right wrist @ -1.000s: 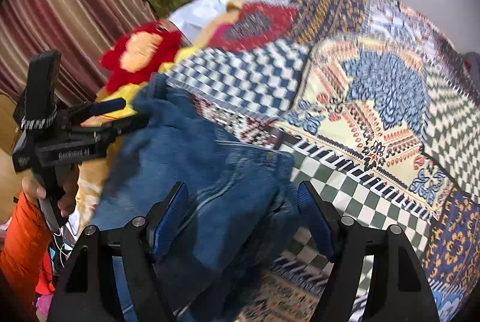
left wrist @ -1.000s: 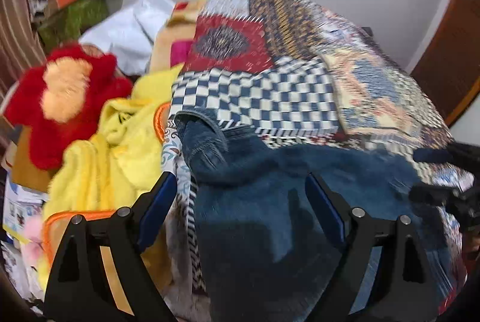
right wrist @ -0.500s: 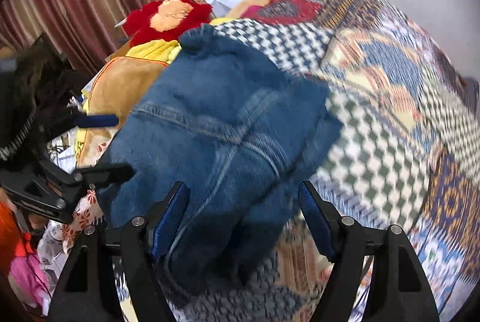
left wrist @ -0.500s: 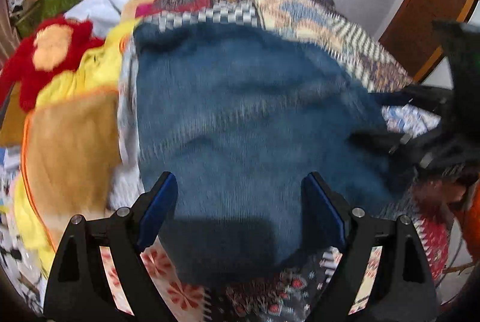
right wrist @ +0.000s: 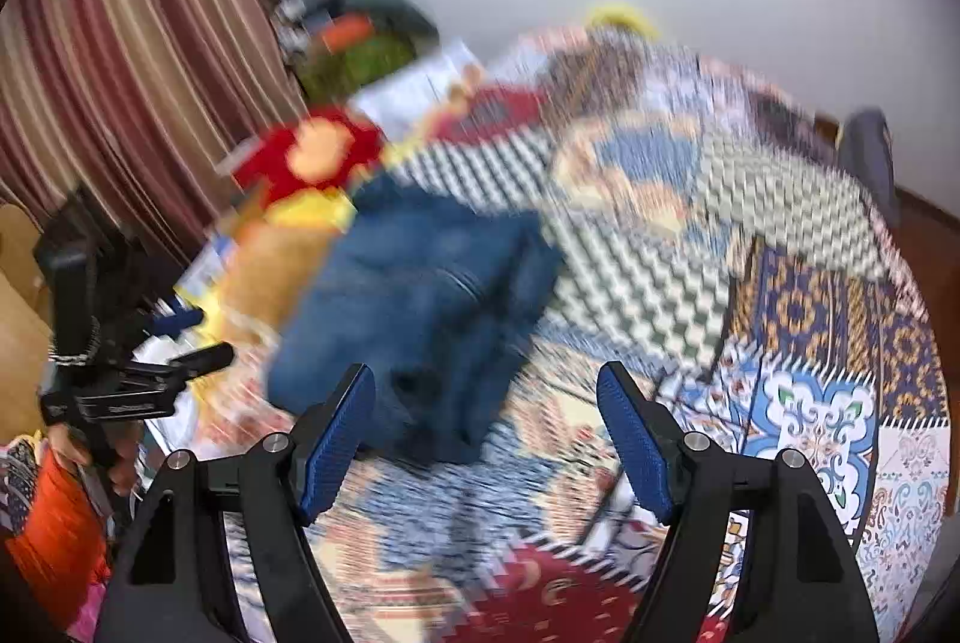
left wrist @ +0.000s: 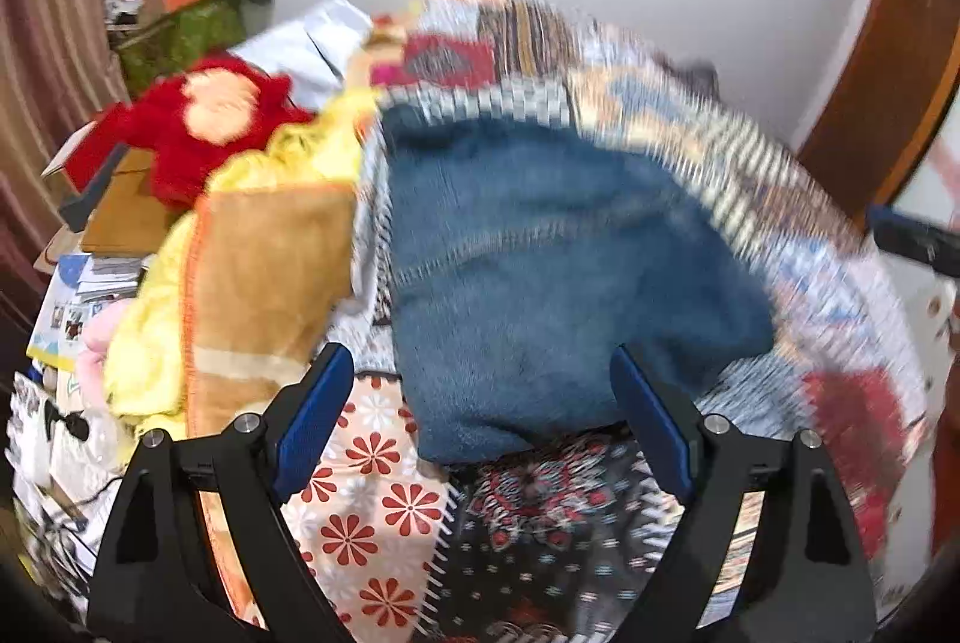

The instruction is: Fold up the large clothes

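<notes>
A folded pair of blue jeans lies on the patchwork bedspread; it also shows in the right wrist view. My left gripper is open and empty, held back from the near edge of the jeans. My right gripper is open and empty, just short of the jeans' near corner. The left gripper also appears in the right wrist view at the far left, held in a hand. Both views are blurred by motion.
A yellow and tan blanket and a red plush toy lie left of the jeans. Boxes and bags are stacked at the back left by a striped curtain. A wooden door stands at right.
Both grippers have pulled back and up from the jeans, which now lie let go and folded on the bed. The views show more of the room.
</notes>
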`<state>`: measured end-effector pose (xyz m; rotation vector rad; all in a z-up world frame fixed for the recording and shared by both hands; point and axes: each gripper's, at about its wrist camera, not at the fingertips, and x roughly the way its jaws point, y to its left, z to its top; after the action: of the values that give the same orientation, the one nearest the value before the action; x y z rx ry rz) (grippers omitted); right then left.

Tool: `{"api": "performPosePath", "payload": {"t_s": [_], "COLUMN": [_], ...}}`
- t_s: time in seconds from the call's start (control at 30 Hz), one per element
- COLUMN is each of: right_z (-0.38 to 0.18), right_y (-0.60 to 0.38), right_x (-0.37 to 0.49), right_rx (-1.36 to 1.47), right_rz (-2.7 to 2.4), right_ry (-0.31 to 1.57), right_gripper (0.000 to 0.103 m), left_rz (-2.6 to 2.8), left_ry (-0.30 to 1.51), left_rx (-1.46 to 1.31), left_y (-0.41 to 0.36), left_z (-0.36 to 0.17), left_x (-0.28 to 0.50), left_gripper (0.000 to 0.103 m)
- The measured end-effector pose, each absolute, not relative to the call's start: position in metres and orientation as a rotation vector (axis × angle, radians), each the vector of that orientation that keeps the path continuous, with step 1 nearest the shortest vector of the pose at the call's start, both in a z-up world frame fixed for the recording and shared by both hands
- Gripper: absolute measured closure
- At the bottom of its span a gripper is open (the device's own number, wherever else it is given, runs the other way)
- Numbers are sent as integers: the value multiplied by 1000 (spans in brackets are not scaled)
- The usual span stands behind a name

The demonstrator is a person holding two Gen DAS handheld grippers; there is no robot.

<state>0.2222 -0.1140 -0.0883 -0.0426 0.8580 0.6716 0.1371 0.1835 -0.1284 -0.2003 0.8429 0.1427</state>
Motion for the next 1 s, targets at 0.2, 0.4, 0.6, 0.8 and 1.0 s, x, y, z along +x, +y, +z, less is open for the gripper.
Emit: {"api": "performPosePath", "payload": {"t_s": [0.2, 0.4, 0.6, 0.8, 1.0], "right_z": [-23, 15, 27, 25, 20], "right_y": [-104, -100, -101, -100, -99], "right_x": [157, 100, 53, 27, 14], "right_rx": [-2, 5, -7, -10, -39], "right_rz": [700, 681, 642, 609, 550], "right_ry": [599, 416, 273, 222, 187], "right_gripper": [29, 28, 29, 28, 7], "left_rz": [132, 143, 206, 223, 259], "left_ry": [625, 390, 187, 127, 126], "left_rx": [-219, -135, -51, -97, -129], "left_y": [166, 131, 96, 92, 97], "left_z": [-57, -1, 23, 25, 19], "left_x": [94, 44, -3, -24, -31], "left_gripper": [15, 15, 15, 15, 5]}}
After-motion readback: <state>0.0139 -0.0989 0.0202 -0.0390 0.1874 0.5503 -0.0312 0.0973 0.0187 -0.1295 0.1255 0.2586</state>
